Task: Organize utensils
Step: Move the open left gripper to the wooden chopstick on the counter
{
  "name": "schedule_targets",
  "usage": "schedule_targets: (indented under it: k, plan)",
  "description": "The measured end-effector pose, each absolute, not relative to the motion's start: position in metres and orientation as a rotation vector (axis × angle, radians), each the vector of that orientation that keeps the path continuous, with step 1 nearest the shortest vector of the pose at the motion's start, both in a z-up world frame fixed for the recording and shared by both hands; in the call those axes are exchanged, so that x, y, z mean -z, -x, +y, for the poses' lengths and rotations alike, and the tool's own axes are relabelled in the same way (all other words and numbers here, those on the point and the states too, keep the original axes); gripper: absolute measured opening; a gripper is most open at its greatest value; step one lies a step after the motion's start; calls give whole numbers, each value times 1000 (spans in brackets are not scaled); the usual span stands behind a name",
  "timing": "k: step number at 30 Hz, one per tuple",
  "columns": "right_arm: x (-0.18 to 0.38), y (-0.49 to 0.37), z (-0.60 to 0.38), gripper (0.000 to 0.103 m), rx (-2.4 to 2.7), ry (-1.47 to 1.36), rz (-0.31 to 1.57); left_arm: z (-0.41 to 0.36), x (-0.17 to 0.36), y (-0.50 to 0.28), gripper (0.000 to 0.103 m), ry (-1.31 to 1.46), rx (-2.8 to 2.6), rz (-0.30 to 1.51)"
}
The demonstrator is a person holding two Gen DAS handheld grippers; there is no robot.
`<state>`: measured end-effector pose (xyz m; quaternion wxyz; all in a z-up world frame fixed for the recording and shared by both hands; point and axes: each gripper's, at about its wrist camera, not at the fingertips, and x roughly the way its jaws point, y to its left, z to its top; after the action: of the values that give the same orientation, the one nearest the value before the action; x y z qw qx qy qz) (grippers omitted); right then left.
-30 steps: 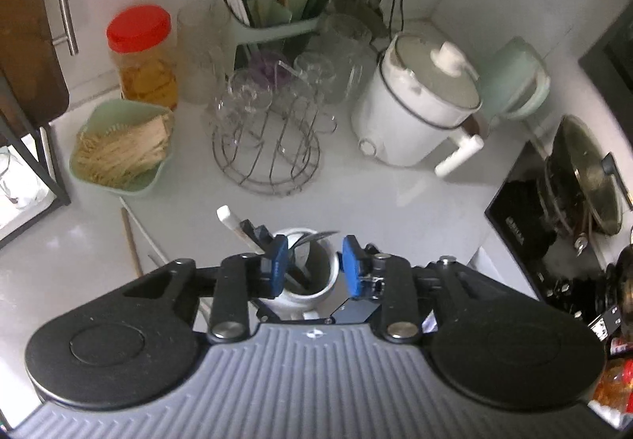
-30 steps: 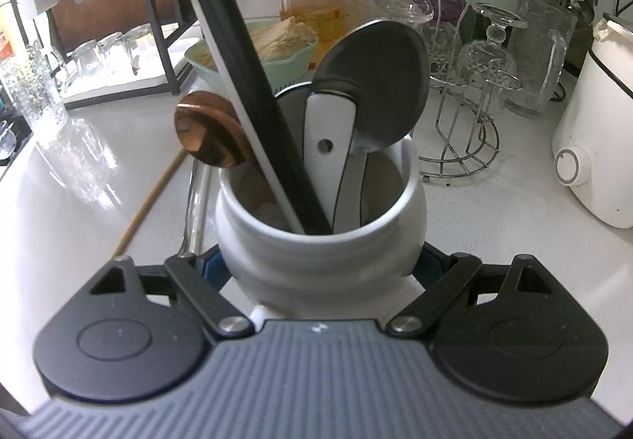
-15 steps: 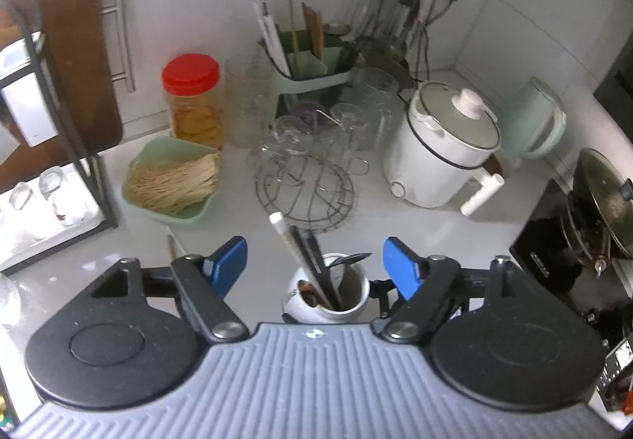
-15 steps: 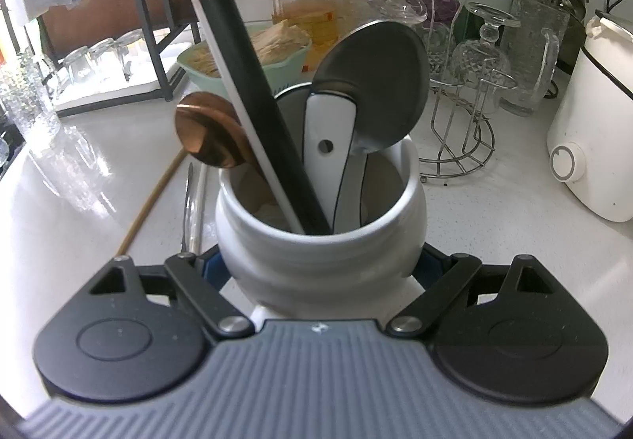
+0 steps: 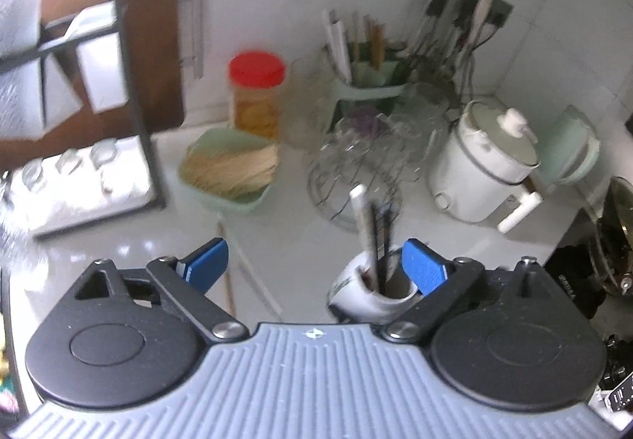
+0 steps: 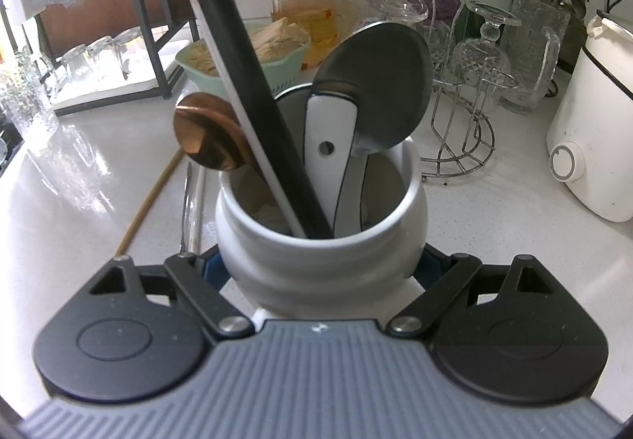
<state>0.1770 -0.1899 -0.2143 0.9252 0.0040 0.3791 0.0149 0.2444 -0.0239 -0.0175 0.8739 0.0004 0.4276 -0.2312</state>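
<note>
A white ceramic crock [image 6: 320, 253] stands on the white counter, clamped between my right gripper [image 6: 320, 269] jaws. It holds a black-and-white handled utensil [image 6: 237, 55], a steel spoon [image 6: 376, 91], a copper spoon [image 6: 205, 130] and a white handle [image 6: 328, 150]. The crock [image 5: 372, 292] also shows in the left wrist view. My left gripper [image 5: 314, 267] is open and empty, high above the counter, left of the crock. A wooden chopstick [image 6: 150, 201] and a steel utensil [image 6: 186, 201] lie on the counter left of the crock.
A green bowl of sticks [image 5: 229, 174], a red-lidded jar [image 5: 257, 95], a wire glass stand [image 5: 356, 178], a green utensil caddy [image 5: 368, 83], a white cooker [image 5: 482, 170] and a green kettle [image 5: 569, 150] stand behind. A black rack with glasses [image 5: 91, 170] stands left. A stove [image 5: 605, 253] lies right.
My left gripper opened, rose and swung left away from the crock; the view is blurred. My right gripper stayed clamped on the crock.
</note>
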Motion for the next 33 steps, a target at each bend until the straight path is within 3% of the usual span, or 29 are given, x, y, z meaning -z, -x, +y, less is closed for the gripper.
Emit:
schedule_targets:
  k: [16,33]
  plan:
    - [214,-179,-190,92,-32,-7,792,30,82,-243,99,83,313,992]
    - [212,-180,-193,91,-53,7,823,19,187,-305,99,99,295,1135]
